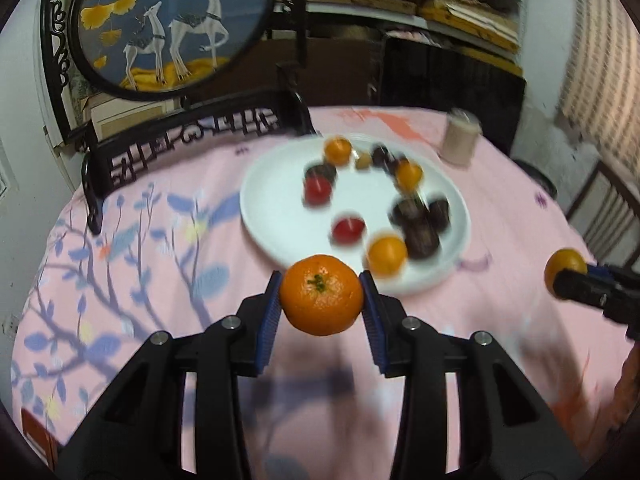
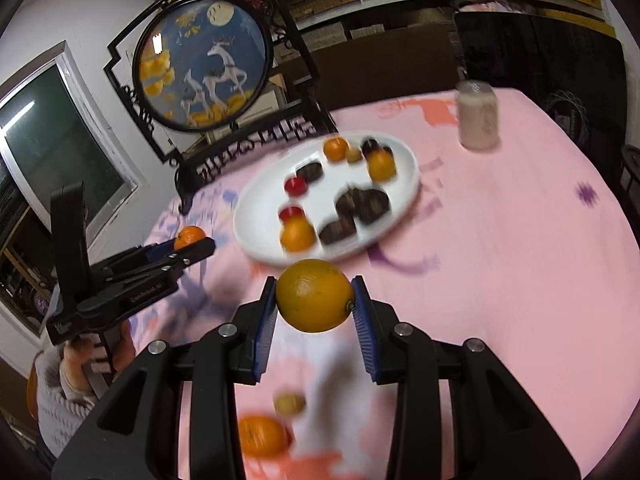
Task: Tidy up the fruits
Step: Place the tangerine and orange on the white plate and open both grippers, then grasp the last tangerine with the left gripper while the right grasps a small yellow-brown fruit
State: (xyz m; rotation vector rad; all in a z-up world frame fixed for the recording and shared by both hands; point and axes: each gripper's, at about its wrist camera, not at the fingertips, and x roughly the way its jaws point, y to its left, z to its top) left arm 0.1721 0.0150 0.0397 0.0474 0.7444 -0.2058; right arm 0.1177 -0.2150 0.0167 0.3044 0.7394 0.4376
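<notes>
My left gripper (image 1: 321,294) is shut on a tangerine (image 1: 321,295) and holds it above the pink tablecloth, just short of the white plate (image 1: 276,184). It also shows in the right wrist view (image 2: 192,242). My right gripper (image 2: 315,297) is shut on an orange (image 2: 315,296), also above the cloth near the plate's (image 2: 404,160) near rim; it shows at the right edge of the left wrist view (image 1: 566,270). The plate holds several oranges, red fruits and dark fruits, all blurred. An orange (image 2: 262,434) and a small yellow fruit (image 2: 289,403) lie on the cloth below my right gripper.
A round table with a pink floral cloth (image 1: 140,264). A pale jar (image 2: 478,114) stands beyond the plate. A black-framed round deer screen (image 1: 168,24) stands at the table's back left. Shelves and a dark chair are behind.
</notes>
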